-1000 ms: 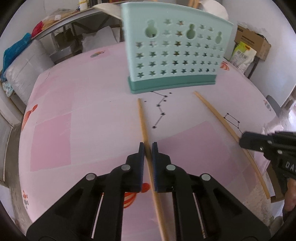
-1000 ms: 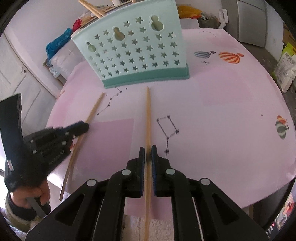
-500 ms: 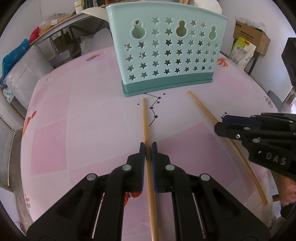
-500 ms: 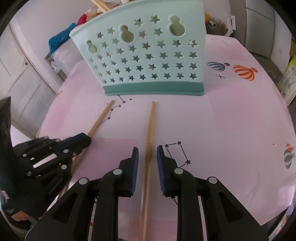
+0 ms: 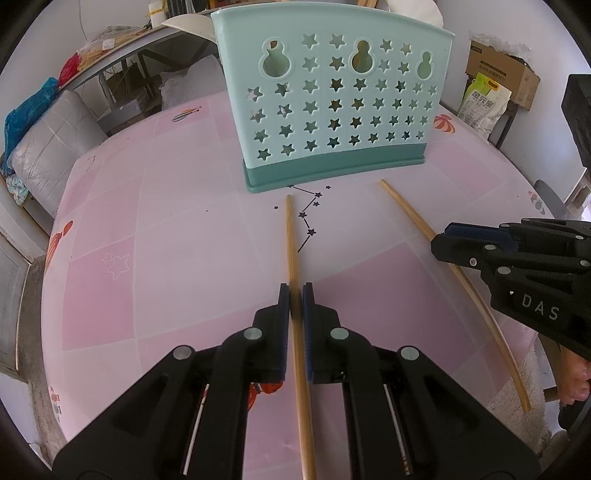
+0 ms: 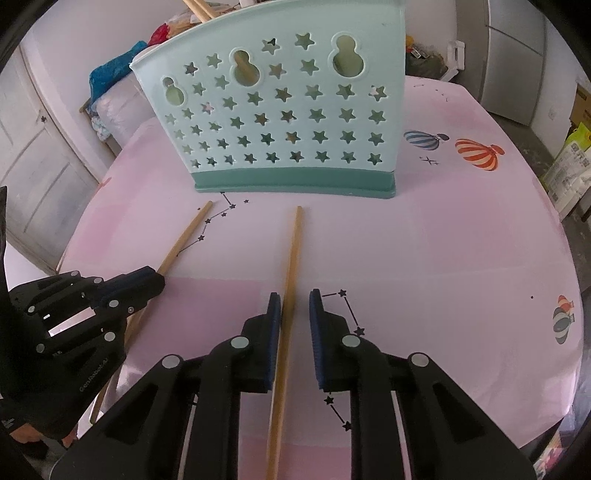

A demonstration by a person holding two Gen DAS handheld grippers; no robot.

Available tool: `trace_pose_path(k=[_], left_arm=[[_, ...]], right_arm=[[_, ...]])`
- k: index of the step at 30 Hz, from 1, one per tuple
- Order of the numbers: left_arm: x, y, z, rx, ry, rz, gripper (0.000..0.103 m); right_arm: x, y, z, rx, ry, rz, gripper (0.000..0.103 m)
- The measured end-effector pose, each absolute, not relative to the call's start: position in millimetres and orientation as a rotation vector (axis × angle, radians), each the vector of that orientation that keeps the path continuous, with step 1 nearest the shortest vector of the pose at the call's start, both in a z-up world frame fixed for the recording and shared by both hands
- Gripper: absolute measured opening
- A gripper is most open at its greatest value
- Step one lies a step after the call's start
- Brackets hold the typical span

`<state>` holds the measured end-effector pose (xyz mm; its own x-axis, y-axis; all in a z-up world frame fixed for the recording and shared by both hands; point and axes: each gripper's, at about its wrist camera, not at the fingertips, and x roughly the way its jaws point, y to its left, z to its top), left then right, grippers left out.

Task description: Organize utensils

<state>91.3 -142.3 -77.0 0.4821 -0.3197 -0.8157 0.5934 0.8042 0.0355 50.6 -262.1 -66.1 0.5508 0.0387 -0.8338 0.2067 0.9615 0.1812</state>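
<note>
Two wooden chopsticks lie on the pink tablecloth (image 5: 166,240) in front of a mint star-punched utensil holder (image 5: 332,92). My left gripper (image 5: 295,291) is shut on the left chopstick (image 5: 291,240), which runs straight toward the holder. The right chopstick (image 6: 291,251) passes between the pads of my right gripper (image 6: 294,299). Its jaws stand apart and are closing; the stick rests against the left pad only. Each view shows the other gripper at its side: right gripper (image 5: 447,240), left gripper (image 6: 155,284). More chopstick ends (image 6: 195,7) poke out of the holder (image 6: 277,122).
A cardboard box (image 5: 498,74) and a printed bag (image 5: 480,107) stand beyond the table's right edge. Wrapped bundles (image 5: 48,140) sit at the left. A grey fridge (image 6: 517,55) is at the back right. A person's hand (image 5: 572,380) holds the right gripper.
The right gripper's jaws, shut on their chopstick a second ago, now stand apart around it. That gripper has moved closer to the holder. The left grip is unchanged.
</note>
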Motion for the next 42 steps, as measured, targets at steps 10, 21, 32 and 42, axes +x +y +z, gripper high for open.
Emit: trace_pose_path(k=[10, 21, 32, 42], left_arm=[[92, -143, -77, 0.335, 0.911, -0.569, 0.005], [95, -140, -77, 0.316, 0.921, -0.590, 0.007], [138, -130, -77, 0.207, 1.003, -0.667, 0.024], [158, -149, -76, 0.270, 0.992, -0.638, 0.011]], right_arm=[[51, -262, -66, 0.270, 0.986, -0.105, 0.012], [51, -262, -66, 0.267, 0.986, -0.104, 0.012], [52, -266, -68, 0.287, 0.981, -0.095, 0.012], [57, -273, -69, 0.313, 0.980, -0.075, 0.012]])
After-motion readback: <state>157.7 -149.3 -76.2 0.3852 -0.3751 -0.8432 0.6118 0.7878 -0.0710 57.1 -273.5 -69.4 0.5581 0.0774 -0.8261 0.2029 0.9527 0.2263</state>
